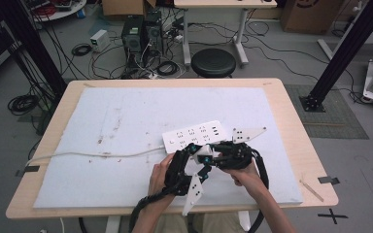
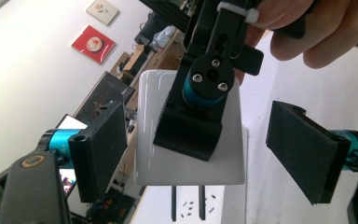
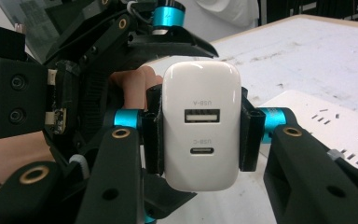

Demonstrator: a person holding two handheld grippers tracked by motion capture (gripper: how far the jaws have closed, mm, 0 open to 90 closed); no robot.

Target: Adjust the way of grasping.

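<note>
Hands meet over the surface (image 1: 126,111): the left hand-held gripper (image 2: 209,154) stands wide open, its pads clear of the white USB charger (image 2: 189,135) between them, while the right hand-held gripper (image 3: 200,133) clamps that charger by its sides. The left gripper view shows 2 prongs aimed at the power strip (image 1: 196,136) just beyond; the right gripper view shows its USB ports.

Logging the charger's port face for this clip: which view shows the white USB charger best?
The right gripper view: the white USB charger faces the camera, both ports readable, clamped between the right tongs. The left gripper view shows its plain side and two prongs, left tongs open around it. The high view shows a small white patch.
</note>
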